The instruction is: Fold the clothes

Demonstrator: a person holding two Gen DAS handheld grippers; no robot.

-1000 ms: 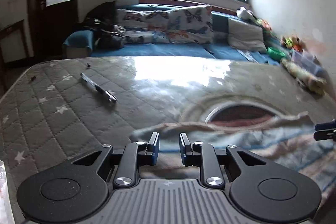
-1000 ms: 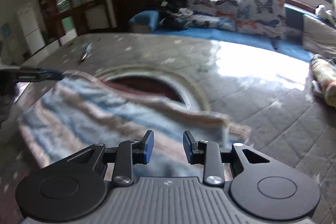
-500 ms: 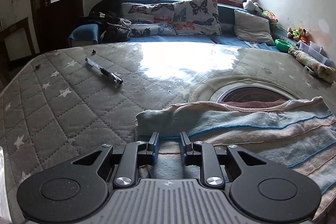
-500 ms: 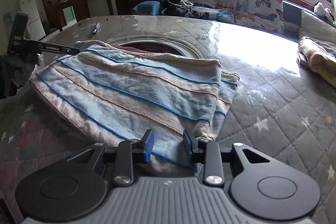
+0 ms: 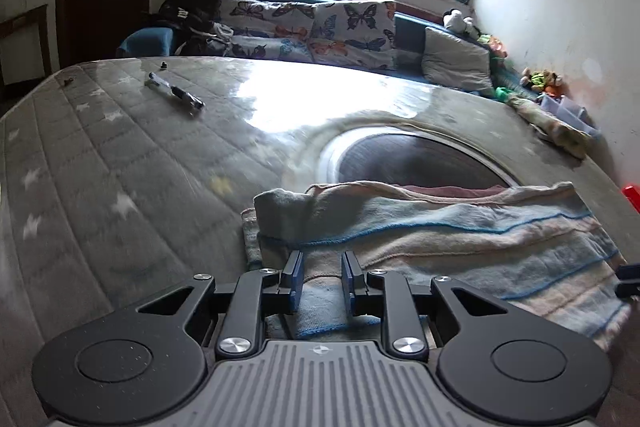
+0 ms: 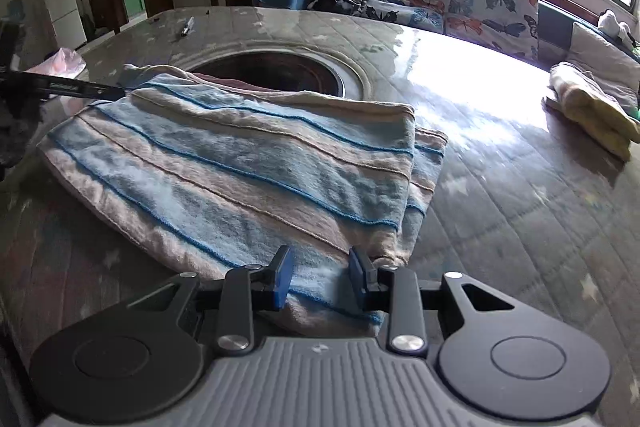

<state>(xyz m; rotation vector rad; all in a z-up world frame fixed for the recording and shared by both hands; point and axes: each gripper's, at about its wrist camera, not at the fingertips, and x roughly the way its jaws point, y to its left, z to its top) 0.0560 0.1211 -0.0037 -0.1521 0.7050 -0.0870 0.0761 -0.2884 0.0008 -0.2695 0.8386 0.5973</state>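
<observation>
Folded blue-and-beige striped towel [image 6: 240, 163] lies flat on the grey quilted star-print mattress [image 6: 500, 195], its far edge over a dark round opening [image 6: 276, 71] in the mattress. Left gripper [image 5: 320, 281] hangs over the towel's near left corner, jaws narrowly apart, nothing pinched. Right gripper [image 6: 319, 277] sits at the near right corner, jaws wider, cloth between them but not clamped.
</observation>
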